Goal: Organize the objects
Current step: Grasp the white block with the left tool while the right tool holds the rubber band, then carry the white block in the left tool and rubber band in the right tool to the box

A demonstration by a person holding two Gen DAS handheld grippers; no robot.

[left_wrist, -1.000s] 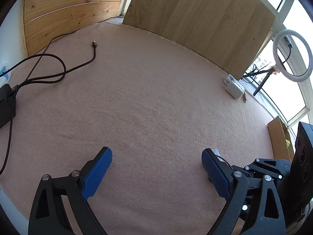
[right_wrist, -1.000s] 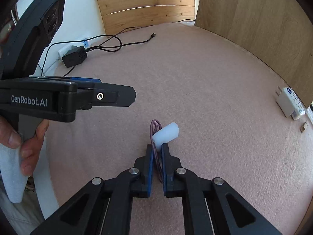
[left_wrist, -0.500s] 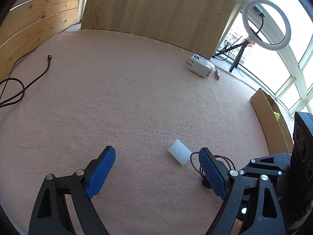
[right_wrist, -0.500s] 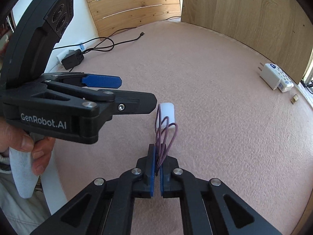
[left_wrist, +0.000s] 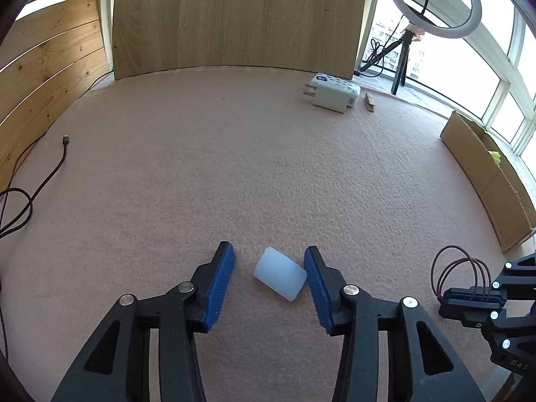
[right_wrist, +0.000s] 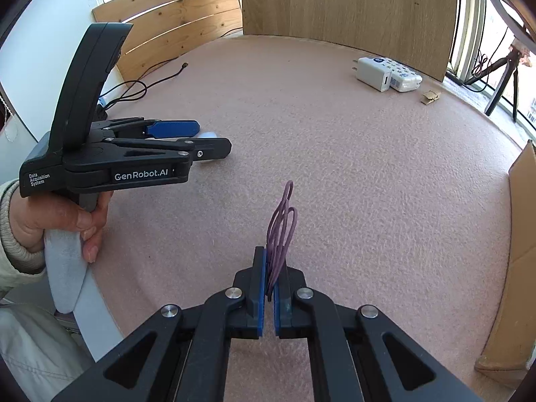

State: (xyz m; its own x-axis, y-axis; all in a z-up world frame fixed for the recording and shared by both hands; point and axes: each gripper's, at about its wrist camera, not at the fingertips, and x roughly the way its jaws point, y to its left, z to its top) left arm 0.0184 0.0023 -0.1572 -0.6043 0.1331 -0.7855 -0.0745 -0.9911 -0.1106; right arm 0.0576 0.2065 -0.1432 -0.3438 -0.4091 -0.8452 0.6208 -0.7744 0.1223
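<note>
A small white cylinder (left_wrist: 279,278) lies on its side on the pink carpet (left_wrist: 268,167). My left gripper (left_wrist: 268,251) straddles it, jaws closing. The right blue pad (left_wrist: 316,284) is at the cylinder's end, while the left pad (left_wrist: 221,281) stands clear of it. In the right wrist view the left gripper (right_wrist: 214,140) sits low at the left, held by a hand (right_wrist: 67,214), with the cylinder (right_wrist: 208,134) peeking out between its fingers. My right gripper (right_wrist: 270,261) is shut on a bunch of purple elastic loops (right_wrist: 281,224), which stand up from the pads. The right gripper (left_wrist: 469,296) and loops (left_wrist: 459,268) also show at the left wrist view's right edge.
A white charger (left_wrist: 330,95) and a wooden clothespin (left_wrist: 369,102) lie at the far side near the wooden panel (left_wrist: 234,16). A black cable (left_wrist: 63,154) trails at the left. A cardboard box (left_wrist: 485,181) lines the right edge, and a ring light (left_wrist: 432,0) stands by the window.
My left gripper has swung across the carpet to the white cylinder and its jaws have narrowed around it. My right gripper has carried the purple loops away from the cylinder.
</note>
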